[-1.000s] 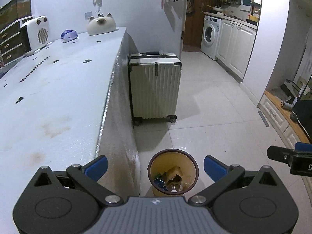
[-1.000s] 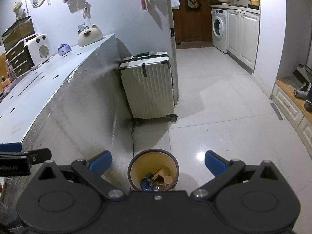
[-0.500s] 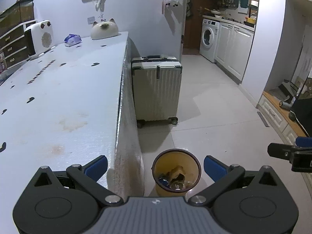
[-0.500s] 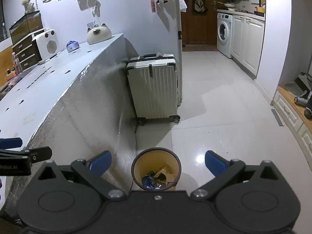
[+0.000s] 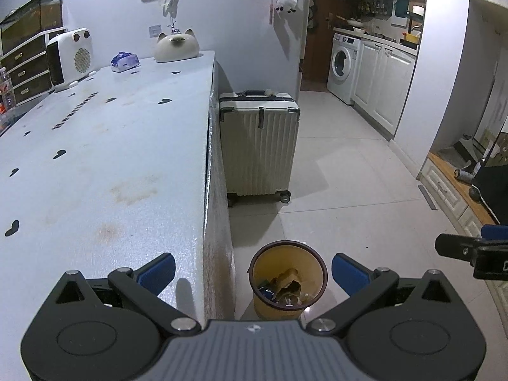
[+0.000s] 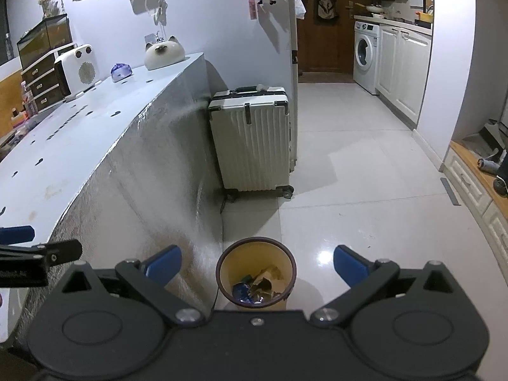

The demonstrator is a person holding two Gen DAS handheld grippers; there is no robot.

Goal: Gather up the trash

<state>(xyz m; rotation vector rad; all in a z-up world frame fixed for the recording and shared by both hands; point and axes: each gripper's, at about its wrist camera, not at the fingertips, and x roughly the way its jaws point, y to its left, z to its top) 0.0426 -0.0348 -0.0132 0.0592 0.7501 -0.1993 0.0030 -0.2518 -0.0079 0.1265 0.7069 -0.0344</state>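
Note:
A yellow trash bin (image 5: pixel 287 281) with a dark rim stands on the floor beside the table's end; it holds crumpled paper and blue wrappers (image 5: pixel 284 289). It also shows in the right wrist view (image 6: pixel 256 277). My left gripper (image 5: pixel 253 270) is open and empty, above the table corner and the bin. My right gripper (image 6: pixel 257 265) is open and empty, above the bin. Each gripper's fingertip shows at the edge of the other's view.
A long white table (image 5: pixel 104 158) runs along the left, with a heater (image 5: pixel 68 58), a cat-shaped object (image 5: pixel 176 46) and a blue packet (image 5: pixel 124 61) at its far end. A white suitcase (image 5: pixel 258 143) stands behind the bin. Kitchen cabinets and a washing machine (image 5: pixel 343 63) are far right.
Both cameras have tilted up and drawn back a little, so the far wall shows more. The bin sits slightly lower in view. Both grippers stay open.

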